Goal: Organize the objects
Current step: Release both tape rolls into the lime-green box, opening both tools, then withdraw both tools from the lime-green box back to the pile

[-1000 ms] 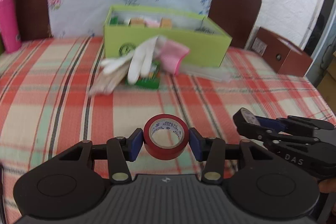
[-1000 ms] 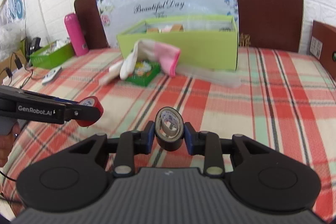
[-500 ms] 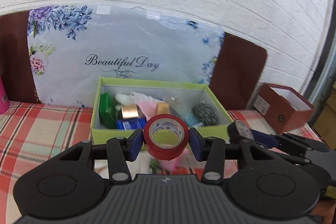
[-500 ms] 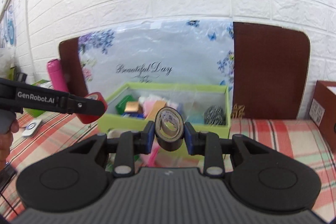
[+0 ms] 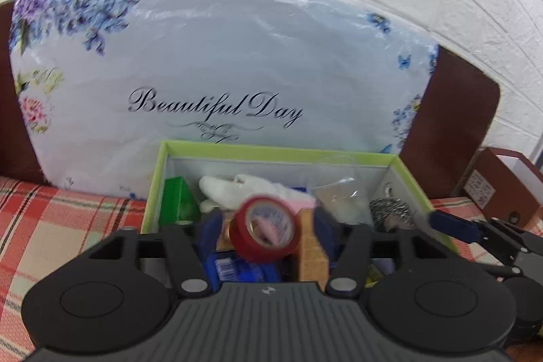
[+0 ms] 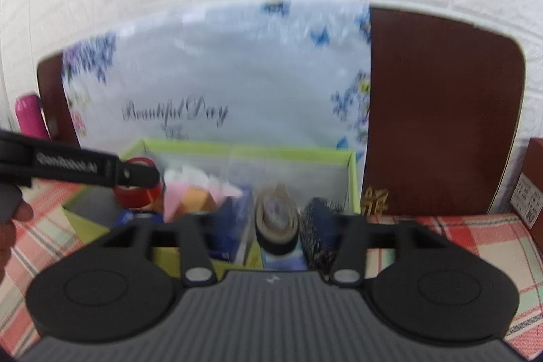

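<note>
Left claw (image 5: 265, 228): jaws have just been opening and stand wide. The red tape roll (image 5: 265, 232) sits between the pads with a gap on each side, over the green box (image 5: 271, 150). Right claw (image 6: 276, 221): jaws have just been opening and stand wide; the black tape roll (image 6: 276, 226) lies between them, clear of both pads, above the same box. The box rests on the plaid bed (image 5: 51, 226) against a floral pillow (image 5: 237, 63) and already contains a white glove (image 5: 237, 189) and a steel scourer (image 5: 390, 209).

Red tape roll over the green box

The left gripper (image 5: 266, 228), jaws just opened, stands clear of the blurred red tape roll (image 5: 264, 233) between them, seemingly loose above the green box (image 5: 154, 189); white glove (image 5: 244, 192) beyond.
</note>
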Motion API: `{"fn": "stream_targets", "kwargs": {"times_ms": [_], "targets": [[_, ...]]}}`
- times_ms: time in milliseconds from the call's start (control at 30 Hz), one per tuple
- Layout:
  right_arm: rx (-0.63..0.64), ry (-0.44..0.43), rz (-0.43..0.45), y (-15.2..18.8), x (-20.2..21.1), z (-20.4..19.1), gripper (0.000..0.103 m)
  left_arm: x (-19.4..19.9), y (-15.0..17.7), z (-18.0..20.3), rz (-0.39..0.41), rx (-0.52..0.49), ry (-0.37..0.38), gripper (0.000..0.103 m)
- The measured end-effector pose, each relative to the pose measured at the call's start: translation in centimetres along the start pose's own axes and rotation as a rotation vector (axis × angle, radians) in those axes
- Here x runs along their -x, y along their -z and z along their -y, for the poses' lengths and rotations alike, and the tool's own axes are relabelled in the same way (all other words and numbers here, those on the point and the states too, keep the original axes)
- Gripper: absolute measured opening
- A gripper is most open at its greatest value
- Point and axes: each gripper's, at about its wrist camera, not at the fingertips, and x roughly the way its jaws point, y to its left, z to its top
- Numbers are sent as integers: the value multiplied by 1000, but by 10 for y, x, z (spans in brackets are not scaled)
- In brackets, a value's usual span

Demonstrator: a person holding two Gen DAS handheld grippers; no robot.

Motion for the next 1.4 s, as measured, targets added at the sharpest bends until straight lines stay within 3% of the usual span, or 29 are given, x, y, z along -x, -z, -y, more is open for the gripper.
{"fn": "stream_targets", "kwargs": {"times_ms": [167, 267, 367, 900, 1100, 1233, 1400], "targets": [[36, 19, 49, 24, 20, -8, 102, 22, 19, -11, 14, 58, -22, 79], [46, 28, 53, 33, 33, -13, 103, 36, 29, -6, 18, 49, -55, 84], [27, 15, 22, 41, 40, -13, 103, 46, 37, 3, -30, 16, -107, 86], [-111, -9, -24, 81, 115, -4, 103, 105, 78, 34, -61, 14, -98, 86], [-142, -25, -68, 105, 131, -6, 103, 114, 111, 22, -83, 65, -78, 86], [-170, -66, -134, 126, 136, -11, 103, 107, 130, 6, -147, 106, -117, 86], [-201, -81, -154, 139, 145, -14, 103, 96, 123, -5, -126, 144, -130, 86]]}}
